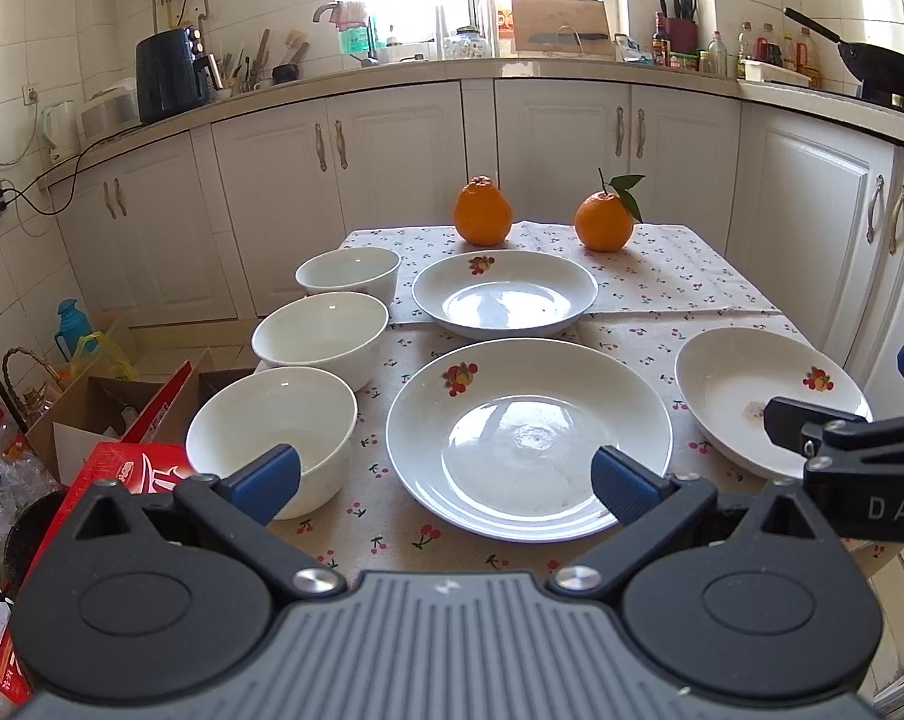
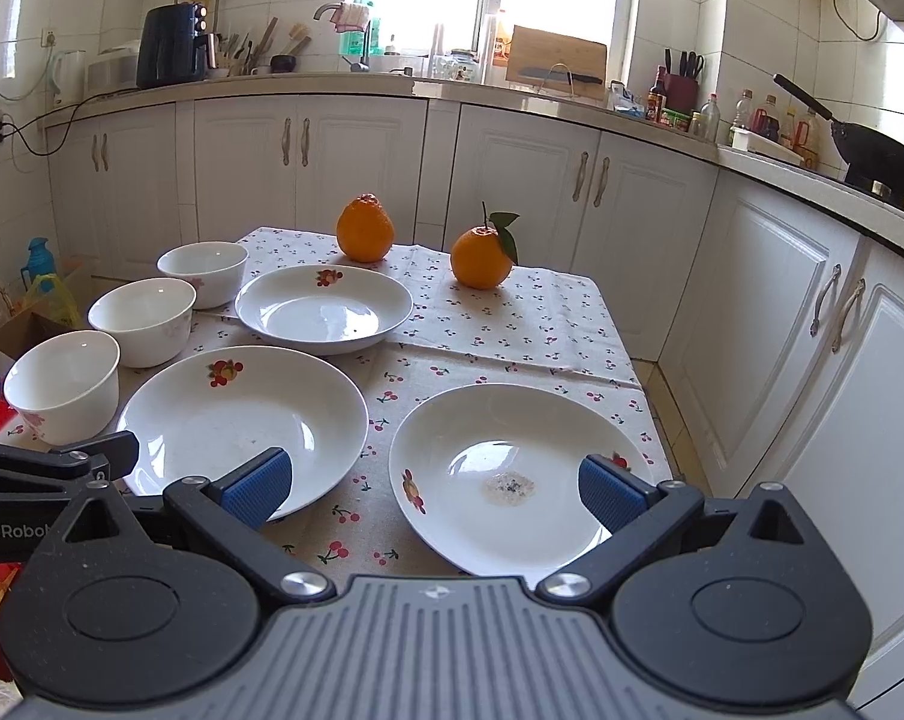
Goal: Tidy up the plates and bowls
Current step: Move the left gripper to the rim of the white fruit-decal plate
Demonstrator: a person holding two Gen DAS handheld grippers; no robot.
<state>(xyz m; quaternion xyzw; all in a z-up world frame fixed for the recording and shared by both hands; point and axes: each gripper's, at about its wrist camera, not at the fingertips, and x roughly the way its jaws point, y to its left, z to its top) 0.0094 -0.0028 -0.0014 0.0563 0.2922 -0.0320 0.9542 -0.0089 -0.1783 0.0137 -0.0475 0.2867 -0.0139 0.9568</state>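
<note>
Though unstacked, the right plate [image 2: 511, 480] holds crumbs [image 2: 510, 487].

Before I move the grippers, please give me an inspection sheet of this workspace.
Surface: cherry-print tablecloth over the table.
Job's things: three white ceramic bowls in a row at left; three white fruit-motif plates, none stacked; right plate has a stain.
Clutter: two oranges at the far edge.
Grippers: left gripper and right gripper open, empty.
Cables: black cord to wall socket.
Surroundings: white cabinets, black wok.
</note>
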